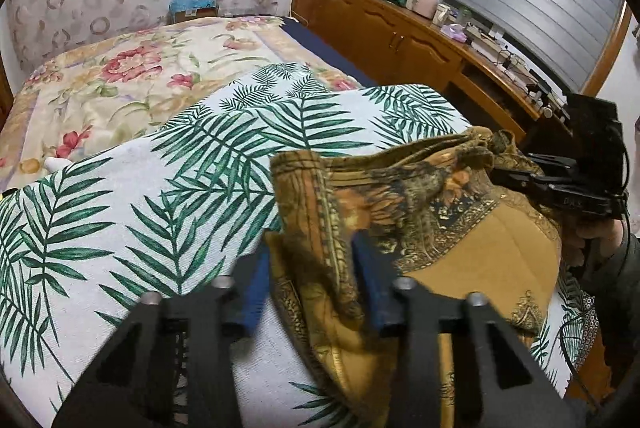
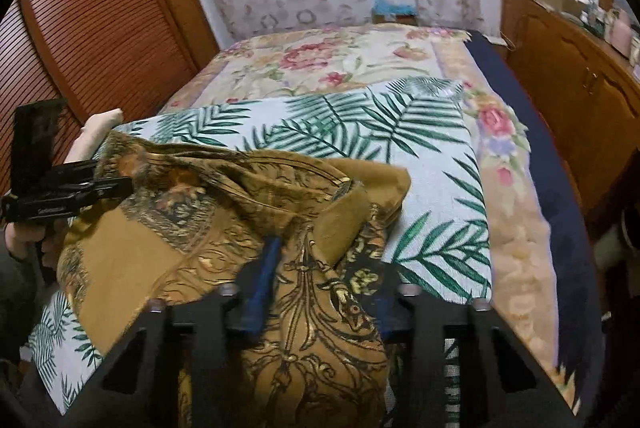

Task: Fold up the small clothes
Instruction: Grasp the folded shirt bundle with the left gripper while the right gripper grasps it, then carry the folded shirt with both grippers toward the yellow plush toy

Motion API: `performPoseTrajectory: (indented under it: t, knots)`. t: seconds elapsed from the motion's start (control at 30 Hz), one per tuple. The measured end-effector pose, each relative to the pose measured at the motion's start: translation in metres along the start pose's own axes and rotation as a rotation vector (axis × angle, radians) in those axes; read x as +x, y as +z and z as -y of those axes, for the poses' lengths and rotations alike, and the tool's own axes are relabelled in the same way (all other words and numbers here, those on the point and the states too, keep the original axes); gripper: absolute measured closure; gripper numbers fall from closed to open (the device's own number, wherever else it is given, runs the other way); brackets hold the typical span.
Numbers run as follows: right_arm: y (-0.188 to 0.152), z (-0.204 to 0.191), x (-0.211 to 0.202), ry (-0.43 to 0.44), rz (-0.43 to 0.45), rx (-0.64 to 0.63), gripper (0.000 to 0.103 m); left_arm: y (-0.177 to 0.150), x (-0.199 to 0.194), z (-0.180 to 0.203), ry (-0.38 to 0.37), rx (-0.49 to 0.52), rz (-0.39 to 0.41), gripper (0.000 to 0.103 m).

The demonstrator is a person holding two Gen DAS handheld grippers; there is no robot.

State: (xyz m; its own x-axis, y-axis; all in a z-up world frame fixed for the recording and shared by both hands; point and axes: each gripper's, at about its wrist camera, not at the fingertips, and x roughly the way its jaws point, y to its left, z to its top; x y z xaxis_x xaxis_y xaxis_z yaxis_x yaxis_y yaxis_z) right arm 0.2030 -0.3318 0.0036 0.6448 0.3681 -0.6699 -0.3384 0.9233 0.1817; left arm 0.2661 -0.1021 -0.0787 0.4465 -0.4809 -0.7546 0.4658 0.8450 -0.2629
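A mustard-brown garment (image 1: 448,224) with a dark ornate print hangs stretched between my two grippers over the palm-leaf cloth (image 1: 168,196). My left gripper (image 1: 310,268) is shut on one bunched end of it, cloth spilling between the blue pads (image 1: 370,280). My right gripper (image 2: 320,288) is shut on the other end of the garment (image 2: 192,228), cloth draped over its blue pads (image 2: 262,284). Each gripper shows in the other's view, the right gripper (image 1: 516,182) at far right and the left gripper (image 2: 116,184) at far left, both pinching the upper hem.
The palm-leaf cloth (image 2: 400,132) covers a raised surface on a bed with a floral quilt (image 1: 120,80). A wooden cabinet (image 1: 400,36) with clutter runs along the right. A louvred wooden door (image 2: 100,20) stands at the left.
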Motion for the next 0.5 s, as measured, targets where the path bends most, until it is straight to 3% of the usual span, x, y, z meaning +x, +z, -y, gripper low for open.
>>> performPoseTrajectory:
  t: [0.03,0.2,0.5]
  knots:
    - [-0.001,-0.004,0.001,-0.001,0.012,-0.011,0.081,-0.001,-0.001,0.0,-0.043,-0.014,-0.005,0.091]
    - [0.002,-0.018,-0.026,0.001,0.115,-0.056,0.086,-0.001,-0.028,0.011,-0.057,-0.019,0.068,0.093]
    - [0.03,-0.079,-0.068,0.041,0.266,-0.226,0.086,-0.011,-0.117,0.019,-0.021,0.008,0.255,0.094]
